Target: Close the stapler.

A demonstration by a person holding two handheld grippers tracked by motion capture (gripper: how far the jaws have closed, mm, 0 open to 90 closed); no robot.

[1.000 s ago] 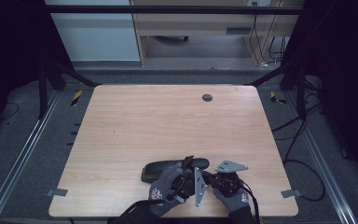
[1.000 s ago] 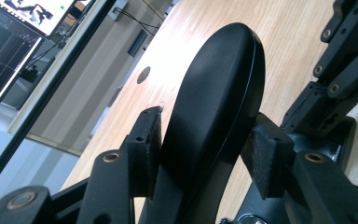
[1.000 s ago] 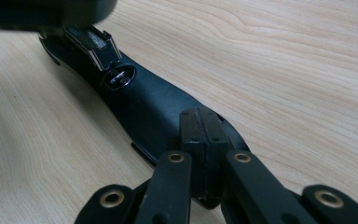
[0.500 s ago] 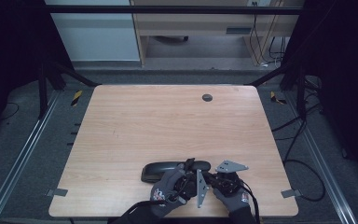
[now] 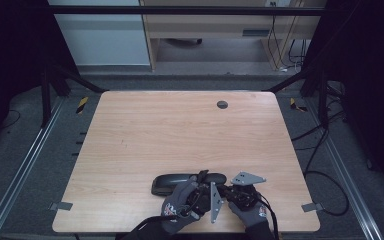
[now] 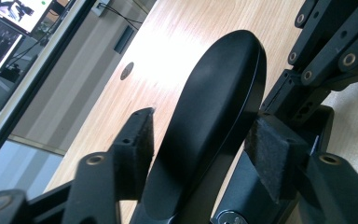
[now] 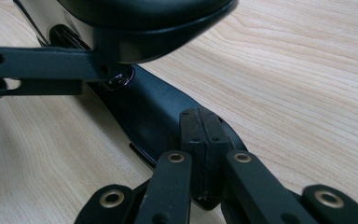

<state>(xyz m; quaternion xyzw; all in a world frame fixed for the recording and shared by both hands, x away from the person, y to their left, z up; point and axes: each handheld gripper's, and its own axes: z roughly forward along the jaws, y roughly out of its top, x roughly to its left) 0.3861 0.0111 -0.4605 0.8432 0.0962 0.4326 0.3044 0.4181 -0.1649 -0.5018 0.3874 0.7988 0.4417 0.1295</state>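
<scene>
High view shows a glossy black hard-shell case, long and oval like a spectacle case (image 5: 172,183), lying near the front edge of the pale wooden table (image 5: 180,125), right before the person's gloved hands. In the left gripper view its hinged lid (image 6: 214,102) stands raised between the felt pads (image 6: 137,137) of the left gripper (image 6: 205,144); those jaws have just been opening and are spread to either side of the lid, hard by its edges but apparently not squeezing it. The right gripper (image 7: 199,128) has its pads pressed flat together with nothing between them, its tip resting over the lower shell (image 7: 154,107). I judge the case light and rigid, with a smooth, slippery skin that would slide out of a loose pinch; the best hold is probably across the narrow width of the lid or shell, near the rim, while the base is pinned against the hinge's spring. No brand, label or lettering can be read on the case; a red mark on one glove is too small to make out
</scene>
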